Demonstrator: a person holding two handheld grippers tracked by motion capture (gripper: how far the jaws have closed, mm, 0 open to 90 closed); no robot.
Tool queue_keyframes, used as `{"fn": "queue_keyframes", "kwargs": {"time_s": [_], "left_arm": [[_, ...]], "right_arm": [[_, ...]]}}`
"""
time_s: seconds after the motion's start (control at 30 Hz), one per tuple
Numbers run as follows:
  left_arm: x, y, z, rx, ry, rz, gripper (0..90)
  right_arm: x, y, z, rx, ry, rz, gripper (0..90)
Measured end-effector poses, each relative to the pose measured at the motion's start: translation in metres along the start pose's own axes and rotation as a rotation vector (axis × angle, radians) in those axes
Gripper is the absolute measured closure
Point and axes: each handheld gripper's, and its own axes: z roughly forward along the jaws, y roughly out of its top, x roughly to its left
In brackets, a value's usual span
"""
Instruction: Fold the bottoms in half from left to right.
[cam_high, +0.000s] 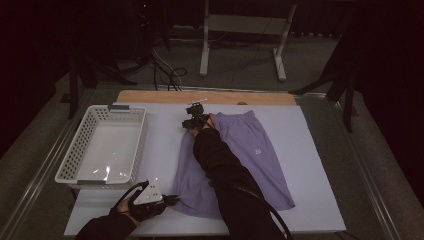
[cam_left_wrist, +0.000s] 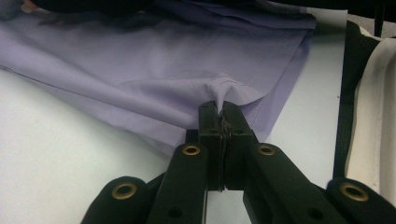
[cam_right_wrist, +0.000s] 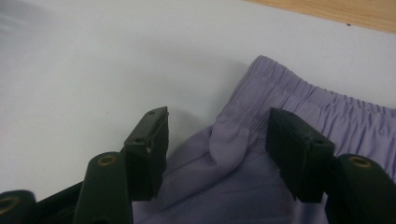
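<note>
Lying flat on the white surface (cam_high: 310, 150) beside a basket (cam_high: 102, 145): lilac shorts (cam_high: 250, 150). Pinching the near hem, clamped tight: left tongs (cam_left_wrist: 219, 109). Straddling a fold at the elastic waistband, still parted, not pressing: right tongs (cam_right_wrist: 217, 140).

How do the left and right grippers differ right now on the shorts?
The left gripper is shut, pinching a fold at the hem of the purple shorts; the right gripper is open, straddling a bunched fold by the waistband without pressing it. Left sits at the near edge, right at the far end.
</note>
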Motion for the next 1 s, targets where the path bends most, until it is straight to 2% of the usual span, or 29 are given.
{"fn": "queue_keyframes", "kwargs": {"time_s": [0.17, 0.23, 0.33, 0.4, 0.57, 0.67, 0.77, 0.8, 0.87, 1.0], "left_arm": [[0.0, 0.0, 0.001, 0.001, -0.006, 0.002, 89.1], [-0.001, 0.0, 0.001, 0.002, -0.008, 0.005, 89.1], [-0.001, 0.0, 0.001, 0.005, -0.012, 0.006, 89.1], [-0.001, 0.0, 0.001, 0.004, -0.009, 0.008, 89.1], [-0.001, 0.0, 0.003, 0.006, -0.01, 0.007, 89.1], [-0.001, 0.0, 0.003, 0.006, -0.012, 0.005, 89.1], [-0.001, 0.001, 0.003, 0.006, -0.014, 0.005, 89.1], [-0.001, 0.001, 0.003, 0.006, -0.013, 0.004, 89.1], [-0.001, 0.001, 0.002, 0.006, -0.015, 0.004, 89.2], [-0.001, 0.001, 0.001, 0.0, -0.013, 0.003, 89.1]], "right_arm": [[0.007, 0.0, 0.003, 0.001, -0.039, -0.009, 39.6], [0.01, 0.0, 0.004, 0.009, -0.056, -0.04, 41.6], [0.011, 0.001, 0.004, 0.011, -0.067, -0.048, 45.9], [0.01, 0.001, 0.004, 0.01, -0.071, -0.052, 52.6], [0.003, 0.002, -0.001, 0.028, -0.083, -0.051, 78.1], [0.001, 0.0, -0.002, 0.036, -0.082, -0.07, 85.8], [0.002, 0.001, -0.005, 0.039, -0.083, -0.067, 88.1], [0.001, 0.001, -0.006, 0.047, -0.081, -0.09, 88.3], [0.001, 0.002, -0.008, 0.044, -0.081, -0.08, 88.6], [0.003, 0.003, -0.011, 0.031, -0.081, -0.097, 88.9]]}}
